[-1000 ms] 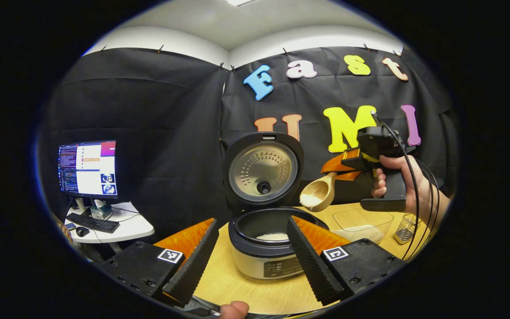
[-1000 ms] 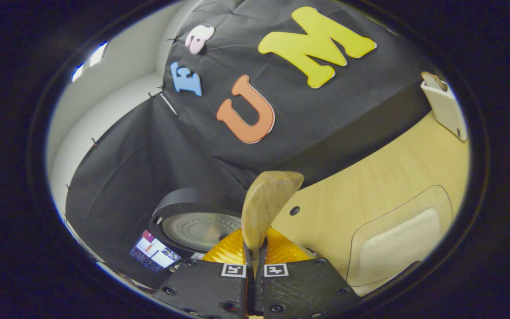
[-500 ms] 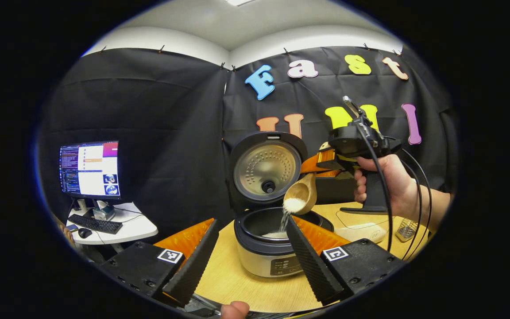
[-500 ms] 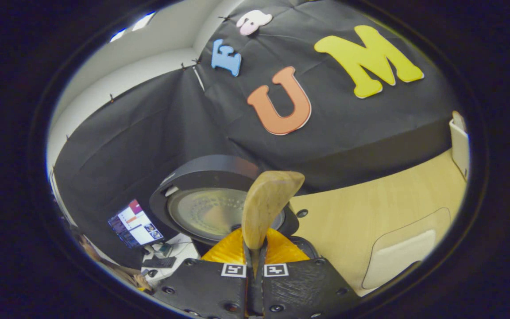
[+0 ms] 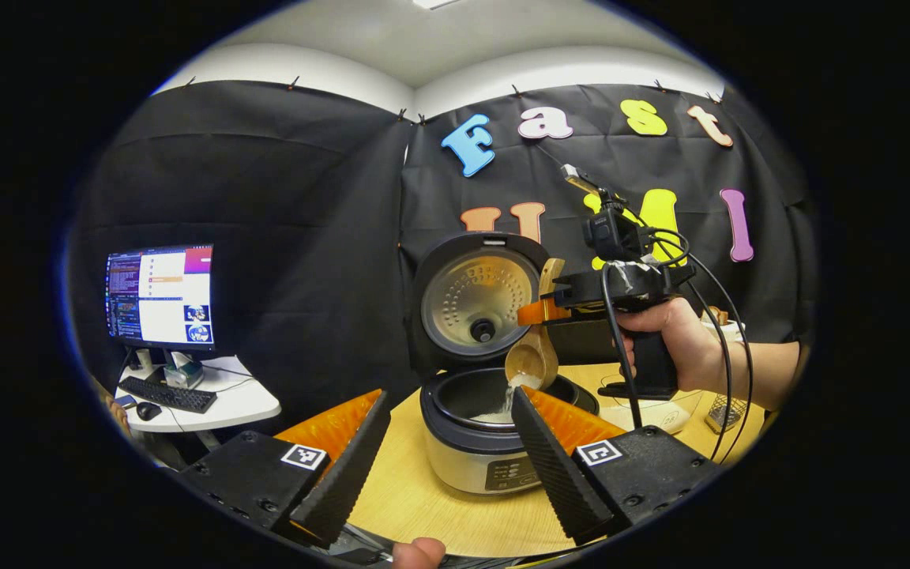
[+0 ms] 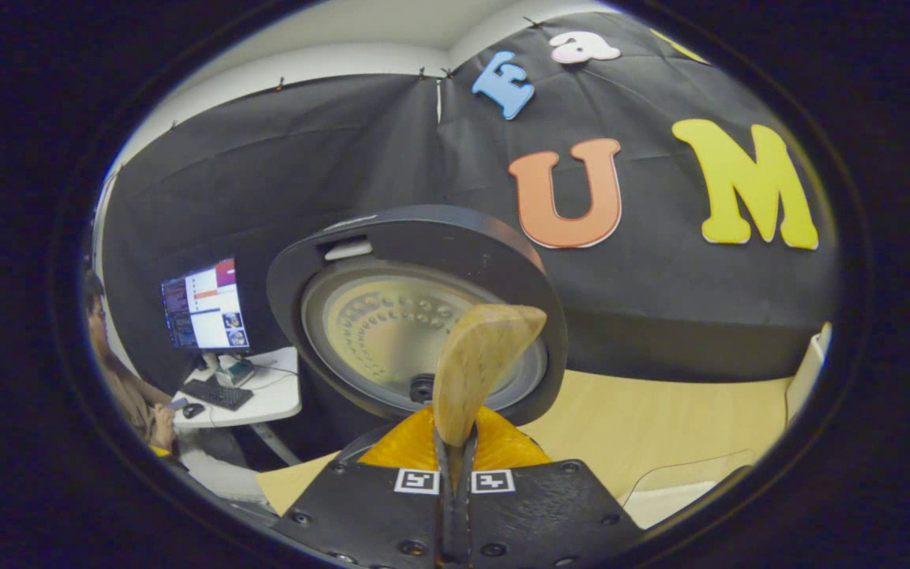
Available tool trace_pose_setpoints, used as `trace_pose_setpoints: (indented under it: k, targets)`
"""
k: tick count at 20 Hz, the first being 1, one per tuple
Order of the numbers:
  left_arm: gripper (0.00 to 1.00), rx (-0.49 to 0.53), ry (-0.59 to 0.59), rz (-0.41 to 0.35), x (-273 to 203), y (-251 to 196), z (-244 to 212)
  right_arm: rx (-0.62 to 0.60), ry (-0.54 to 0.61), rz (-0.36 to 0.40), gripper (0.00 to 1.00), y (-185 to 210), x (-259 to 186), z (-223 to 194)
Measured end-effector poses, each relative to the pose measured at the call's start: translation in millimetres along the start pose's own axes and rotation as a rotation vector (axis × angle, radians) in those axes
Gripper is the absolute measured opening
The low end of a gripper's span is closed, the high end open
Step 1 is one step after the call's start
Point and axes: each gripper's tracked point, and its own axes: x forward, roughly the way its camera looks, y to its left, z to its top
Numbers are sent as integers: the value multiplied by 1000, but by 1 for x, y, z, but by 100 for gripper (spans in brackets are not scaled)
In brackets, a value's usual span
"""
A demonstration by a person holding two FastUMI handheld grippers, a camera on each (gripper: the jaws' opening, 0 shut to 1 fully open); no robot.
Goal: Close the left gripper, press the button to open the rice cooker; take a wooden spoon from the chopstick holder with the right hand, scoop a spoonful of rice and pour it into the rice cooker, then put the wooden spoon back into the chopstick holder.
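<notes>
A monitor point(image 5: 159, 295) is glowing on a small white side desk point(image 5: 222, 399) at the far left, with a keyboard point(image 5: 168, 396) and mouse point(image 5: 147, 411) lying before it. A person point(image 6: 129, 387) is sitting at that desk.

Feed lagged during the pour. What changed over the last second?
The right gripper swung the wooden spoon leftward over the rice cooker and tipped it bowl-down; rice now streams into the pot. Unchanged: grip on the spoon, lid up, left gripper open, hanging in front.
</notes>
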Motion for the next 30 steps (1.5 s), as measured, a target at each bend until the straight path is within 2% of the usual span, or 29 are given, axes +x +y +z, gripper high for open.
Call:
trace_pose_setpoints:
  k: [4, 10, 17, 24, 30]
  targets:
    - [99, -4, -5, 7, 1, 1, 4, -95, -7, 0, 0, 11, 2, -1]
    - [99, -22, -17, -6, -2, -1, 7, -329, -7, -54, 0, 22, -2, 1]
    - [99, -28, -24, -16, -4, -3, 9, -397, -3, -77, 0, 24, -5, 0]
    - [99, -82, -32, -45, -7, -7, 14, -208, -2, -3, 0, 20, -24, 4]
    - [99, -88, -50, -61, -11, -16, 22, 113, -87, 2, 0, -24, -77, 28]
